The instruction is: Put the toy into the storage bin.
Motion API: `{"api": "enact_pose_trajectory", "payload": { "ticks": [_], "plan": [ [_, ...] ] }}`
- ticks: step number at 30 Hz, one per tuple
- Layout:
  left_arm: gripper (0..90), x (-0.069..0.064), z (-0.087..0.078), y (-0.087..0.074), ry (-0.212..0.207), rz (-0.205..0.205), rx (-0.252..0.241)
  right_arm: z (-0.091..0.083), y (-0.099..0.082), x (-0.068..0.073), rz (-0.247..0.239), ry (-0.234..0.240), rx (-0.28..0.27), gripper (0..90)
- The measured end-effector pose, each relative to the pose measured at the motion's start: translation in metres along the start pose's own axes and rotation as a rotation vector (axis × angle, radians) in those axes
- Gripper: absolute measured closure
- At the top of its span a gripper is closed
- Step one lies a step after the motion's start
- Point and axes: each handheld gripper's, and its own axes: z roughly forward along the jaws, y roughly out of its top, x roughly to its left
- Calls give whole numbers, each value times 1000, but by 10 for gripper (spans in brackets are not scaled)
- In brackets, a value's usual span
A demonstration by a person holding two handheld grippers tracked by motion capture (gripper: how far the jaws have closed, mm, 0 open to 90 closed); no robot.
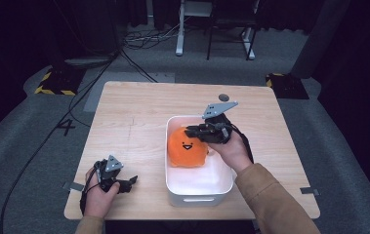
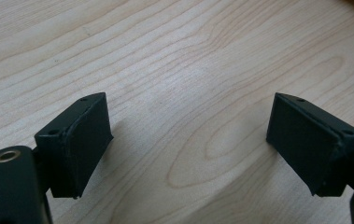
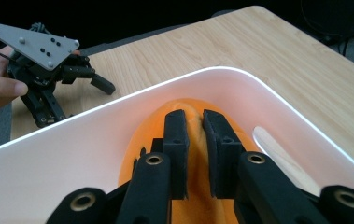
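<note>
Left gripper (image 1: pixel 133 180): I see it nearest me on the wooden table (image 1: pixel 133 112), held low in the left hand (image 1: pixel 97 195); jaws spread wide over bare wood, holding nothing
White bin (image 1: pixel 199 195): sits on the table to the right of that gripper, apart from it
Orange plush toy (image 1: pixel 187 146): lies inside the bin, toward its far end, smiling face up
Right gripper (image 3: pixel 193 126): I see its jaws pinched onto a fold of the plush, reaching into the bin from the right

Table (image 1: pixel 138 112) brightly lit, surroundings dark; high view soft.
</note>
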Motion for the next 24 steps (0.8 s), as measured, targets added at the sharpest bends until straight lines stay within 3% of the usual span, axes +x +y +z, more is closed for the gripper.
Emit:
{"api": "enact_pose_trajectory", "payload": {
  "ticks": [24],
  "plan": [
    [141,0,0,0,0,0,0,16,5,6,-46,-22,166,785]
  ]
}}
